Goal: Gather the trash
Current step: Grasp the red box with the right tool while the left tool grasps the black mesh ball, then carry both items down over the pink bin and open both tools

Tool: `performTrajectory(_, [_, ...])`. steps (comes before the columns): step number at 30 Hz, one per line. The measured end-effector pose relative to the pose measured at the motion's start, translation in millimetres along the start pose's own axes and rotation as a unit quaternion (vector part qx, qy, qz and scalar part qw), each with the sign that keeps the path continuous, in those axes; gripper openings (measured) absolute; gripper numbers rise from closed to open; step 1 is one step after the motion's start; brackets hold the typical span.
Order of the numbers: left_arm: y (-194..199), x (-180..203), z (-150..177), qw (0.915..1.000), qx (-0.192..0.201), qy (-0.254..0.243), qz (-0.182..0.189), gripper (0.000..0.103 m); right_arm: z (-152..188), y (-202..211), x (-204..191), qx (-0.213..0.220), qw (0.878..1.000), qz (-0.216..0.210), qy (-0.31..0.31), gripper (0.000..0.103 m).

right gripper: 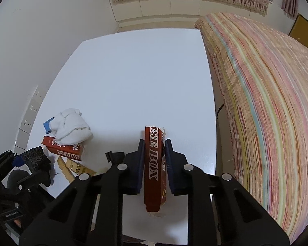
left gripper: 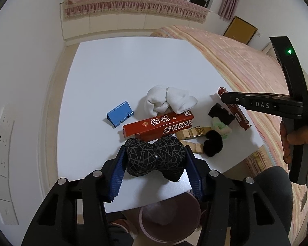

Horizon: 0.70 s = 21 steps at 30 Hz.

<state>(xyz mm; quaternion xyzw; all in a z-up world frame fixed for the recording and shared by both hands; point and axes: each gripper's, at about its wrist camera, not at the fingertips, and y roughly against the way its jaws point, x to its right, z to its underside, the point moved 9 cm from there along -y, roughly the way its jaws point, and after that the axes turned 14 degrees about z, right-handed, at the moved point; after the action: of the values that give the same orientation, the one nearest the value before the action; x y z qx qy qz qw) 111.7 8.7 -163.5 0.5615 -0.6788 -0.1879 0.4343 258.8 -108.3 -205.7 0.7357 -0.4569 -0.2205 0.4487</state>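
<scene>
The left gripper (left gripper: 156,160) is clenching a black sock (left gripper: 155,157) over the table (left gripper: 117,71), while the right gripper (right gripper: 154,155) is gripping a red box (right gripper: 154,164)

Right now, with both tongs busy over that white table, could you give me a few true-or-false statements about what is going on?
1. The left tongs grip a black bundle. True.
2. The right tongs are open and hold nothing. False: they are shut on a red box.
3. A second red box lies on the table. True.
4. The white cloth is in the bin. False: it lies on the table behind the second red box.
5. A blue stand is left of the cloth in the left view. True.
</scene>
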Motion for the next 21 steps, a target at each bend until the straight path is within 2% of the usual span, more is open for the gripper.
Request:
performTrajectory(9, [27.2, 17.7, -0.7, 0.9990, 0.011, -0.035, 0.026, 0.054, 11.5, 50.4, -4.0, 0.038, 0.999, -0.018, 0.003, 0.018])
performTrajectory(21, [53.2, 47.7, 16.8, 0.9952, 0.006, -0.077, 0.060, 0.054, 58.9, 125.1, -29.8, 0.081, 0.994, -0.062, 0.027, 0.018])
